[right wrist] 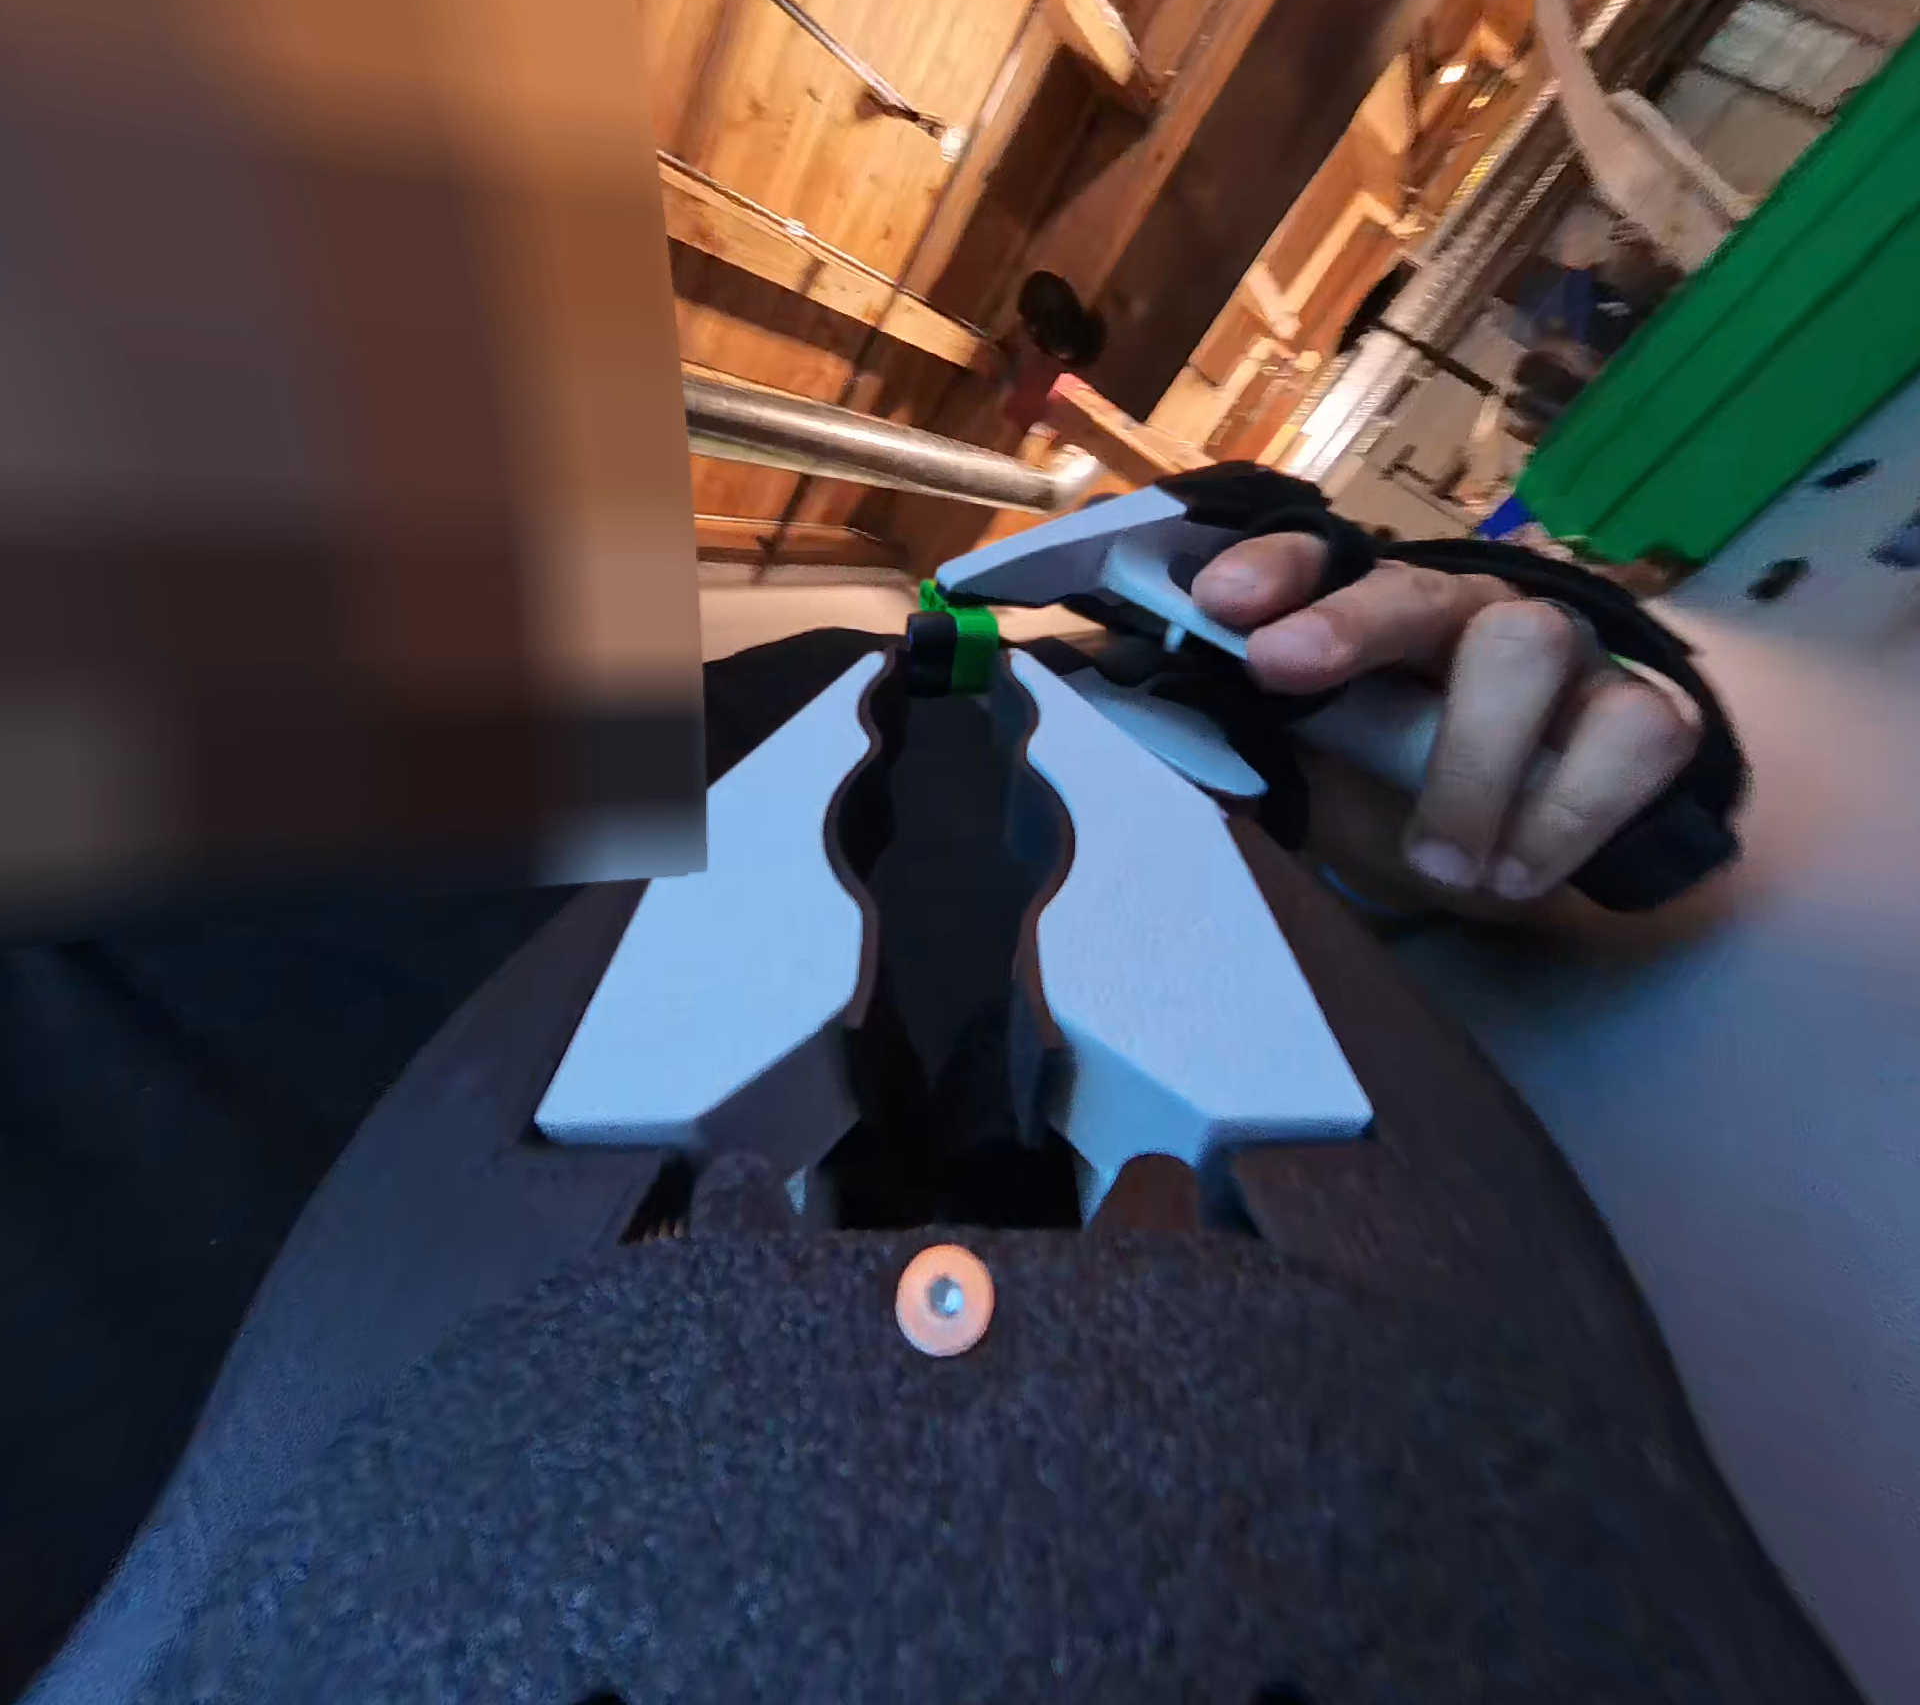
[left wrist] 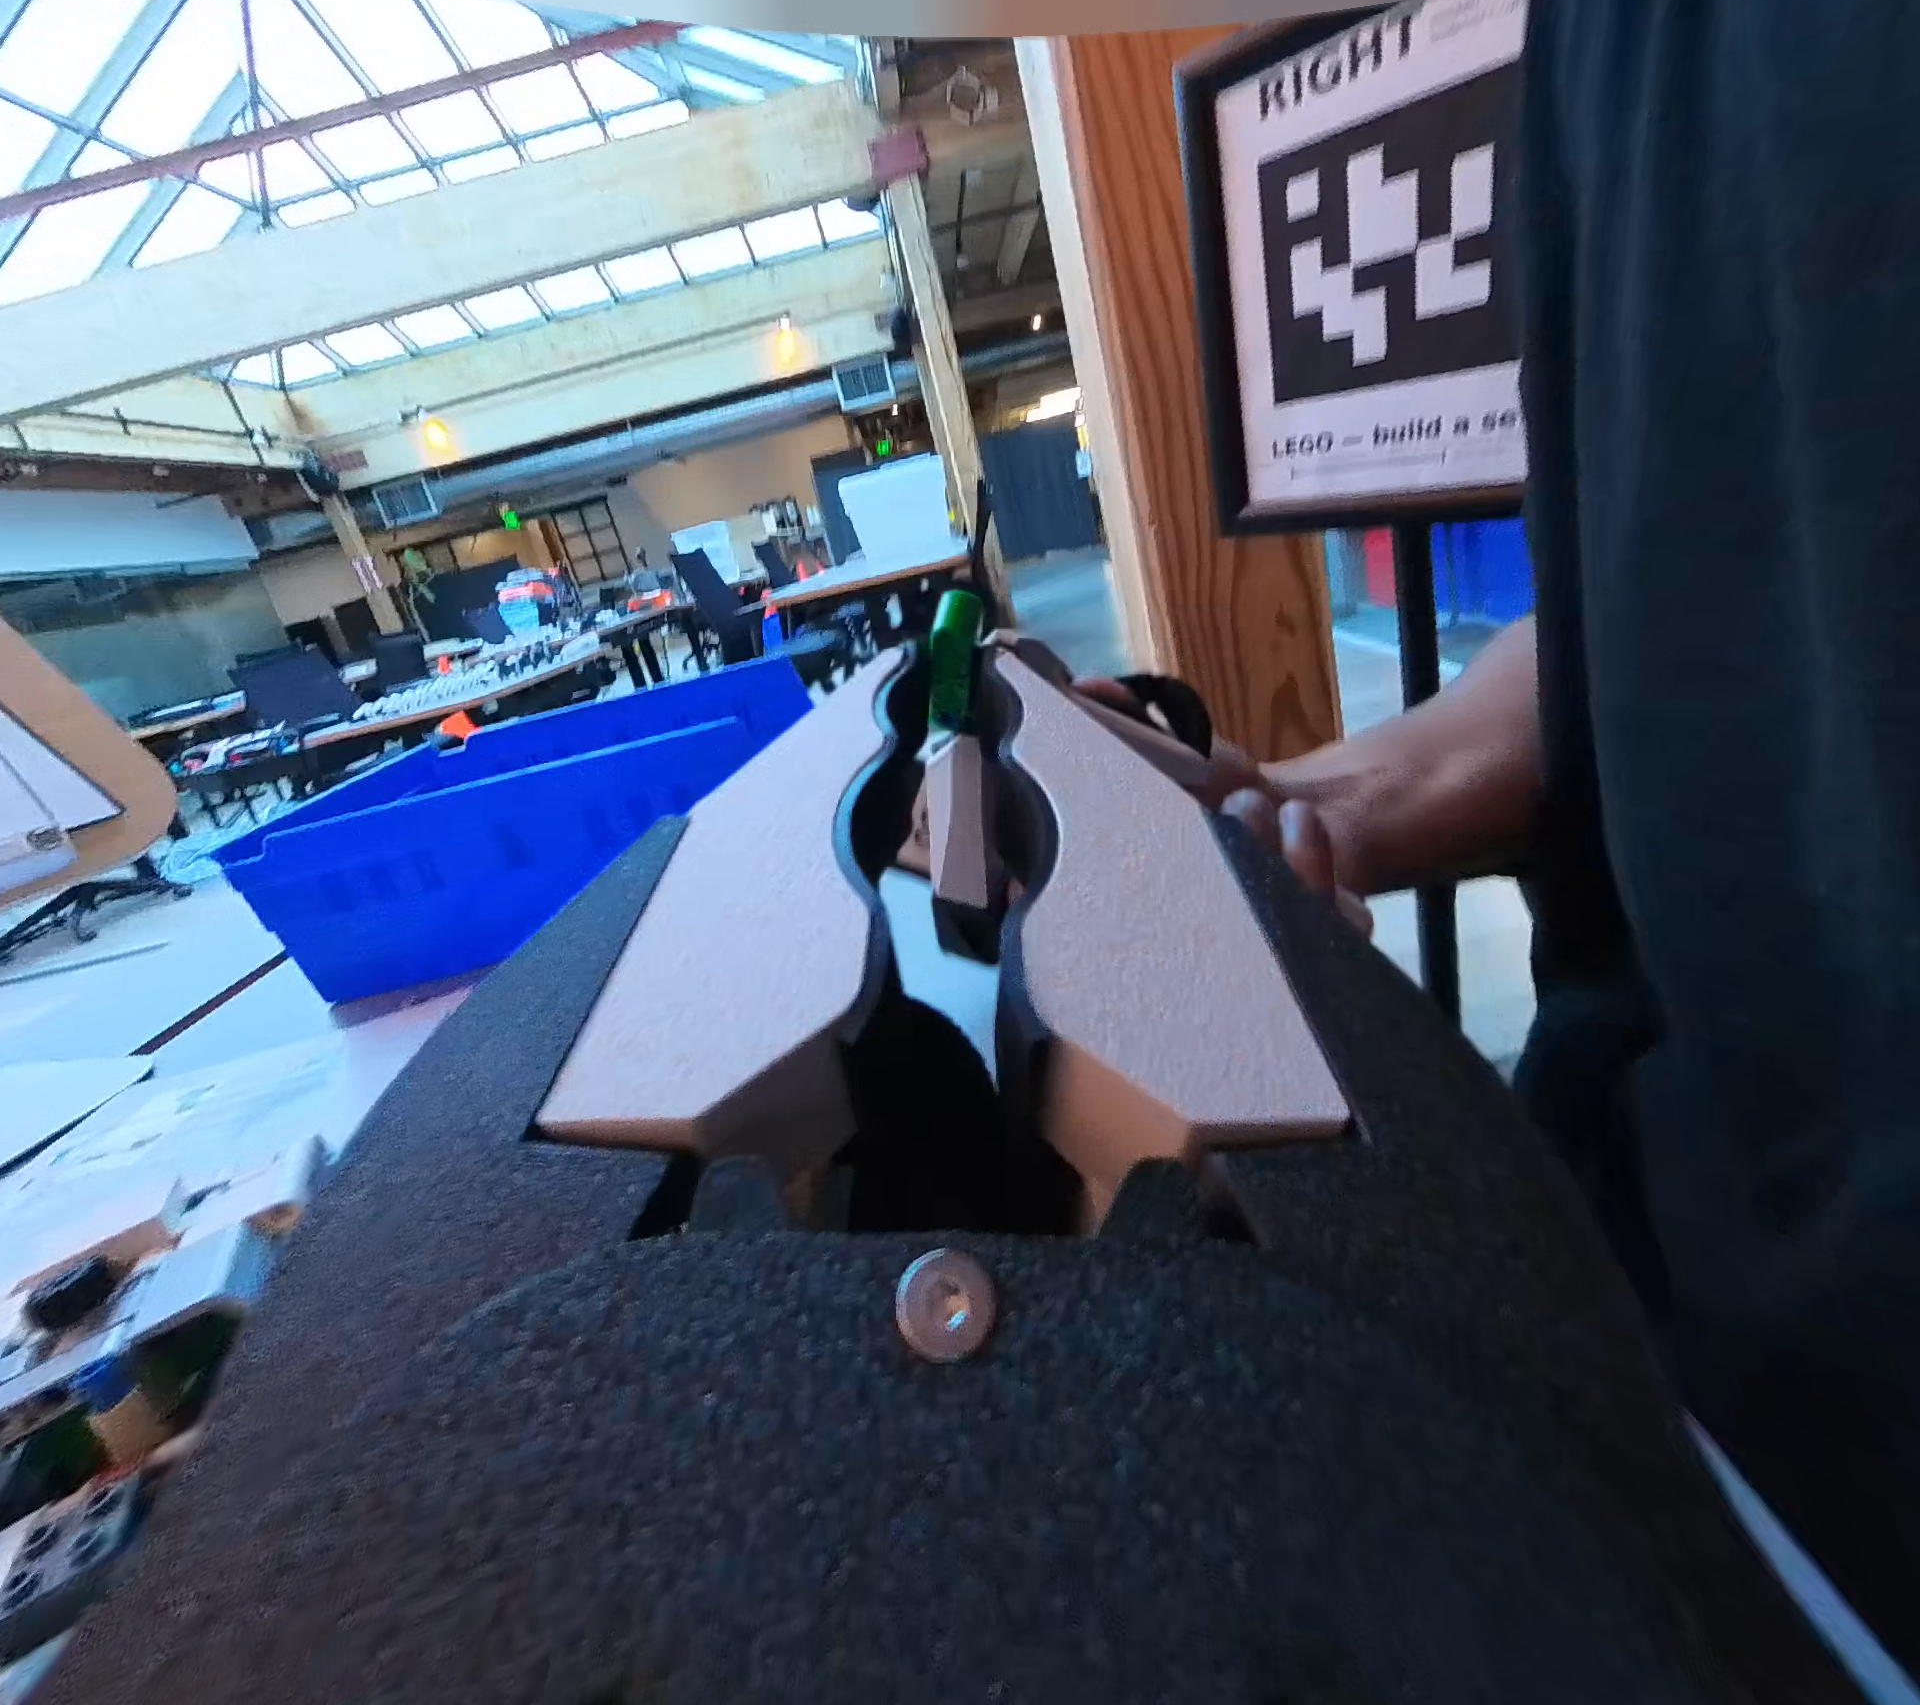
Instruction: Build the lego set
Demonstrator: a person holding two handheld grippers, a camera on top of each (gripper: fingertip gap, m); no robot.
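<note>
Green lego piece (left wrist: pixel 954 658) pinched between both grippers' fingers (right wrist: pixel 1049 559), raised.

Count: 2 claws (left wrist: pixel 951 668) (right wrist: pixel 951 653); 1 green lego piece (left wrist: pixel 954 653) (right wrist: pixel 961 649); 1 blue bin (left wrist: pixel 499 834); 1 marker sign (left wrist: pixel 1371 263); 1 desk (left wrist: pixel 125 1011).

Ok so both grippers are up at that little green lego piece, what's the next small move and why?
Probably press the two grippers gently together to seat the parts. The left gripper and right gripper meet tip to tip, both closed around the green piece, which has a small black piece against it. Whether they are already locked is unclear, so squeeze slowly.
</note>
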